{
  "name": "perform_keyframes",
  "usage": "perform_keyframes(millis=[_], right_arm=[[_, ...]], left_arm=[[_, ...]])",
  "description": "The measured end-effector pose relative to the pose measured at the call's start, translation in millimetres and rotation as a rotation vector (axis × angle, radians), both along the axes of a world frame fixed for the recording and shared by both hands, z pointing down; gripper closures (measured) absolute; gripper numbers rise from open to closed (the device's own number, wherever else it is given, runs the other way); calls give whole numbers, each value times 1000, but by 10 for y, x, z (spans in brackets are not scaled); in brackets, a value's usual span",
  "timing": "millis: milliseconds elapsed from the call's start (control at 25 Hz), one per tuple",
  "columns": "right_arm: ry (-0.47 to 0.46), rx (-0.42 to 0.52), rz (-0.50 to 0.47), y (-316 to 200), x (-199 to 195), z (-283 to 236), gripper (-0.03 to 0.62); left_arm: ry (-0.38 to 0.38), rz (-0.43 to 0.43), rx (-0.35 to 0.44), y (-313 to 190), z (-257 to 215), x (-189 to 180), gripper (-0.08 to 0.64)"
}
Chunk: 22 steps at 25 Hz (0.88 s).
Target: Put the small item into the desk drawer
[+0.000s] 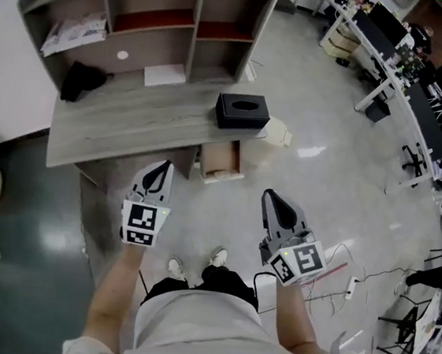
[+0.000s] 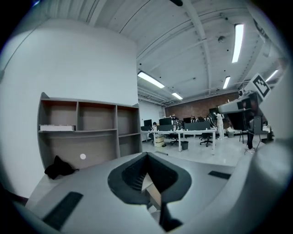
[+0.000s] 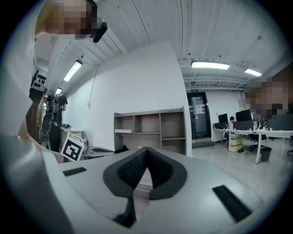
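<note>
Standing open under the front edge of a grey wooden desk (image 1: 131,126), just above centre frame, a shallow light-wood drawer (image 1: 221,160) shows a tan interior; whether the small item lies inside cannot be told. A black rectangular tissue box (image 1: 243,110) sits on the desktop directly above it. A small white disc (image 1: 122,55) and a crumpled black cloth (image 1: 81,79) lie further left, beneath the grey open shelving unit (image 1: 168,15). Lower in the frame, the left gripper (image 1: 158,174) and right gripper (image 1: 277,206) hover either side of the drawer, both clenched, jaws pressed together on nothing.
</note>
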State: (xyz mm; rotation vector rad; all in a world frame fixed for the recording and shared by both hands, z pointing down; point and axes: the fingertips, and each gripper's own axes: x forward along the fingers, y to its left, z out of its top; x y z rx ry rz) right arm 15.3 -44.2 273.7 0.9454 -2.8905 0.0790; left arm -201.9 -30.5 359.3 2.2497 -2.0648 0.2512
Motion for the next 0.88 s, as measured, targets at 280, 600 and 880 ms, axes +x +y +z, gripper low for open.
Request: perform_keyframes(millis=[280, 600, 880], right_arm=[[-40, 37, 26, -237, 195, -193, 569], [-88, 56, 9, -663, 371, -447, 571], [-130, 36, 17, -986, 475, -549, 571]], left_arm=[[-13, 2, 74, -99, -533, -3, 543], [-32, 19, 136, -235, -1122, 146, 543], [-46, -56, 193, -67, -1487, -132, 543]])
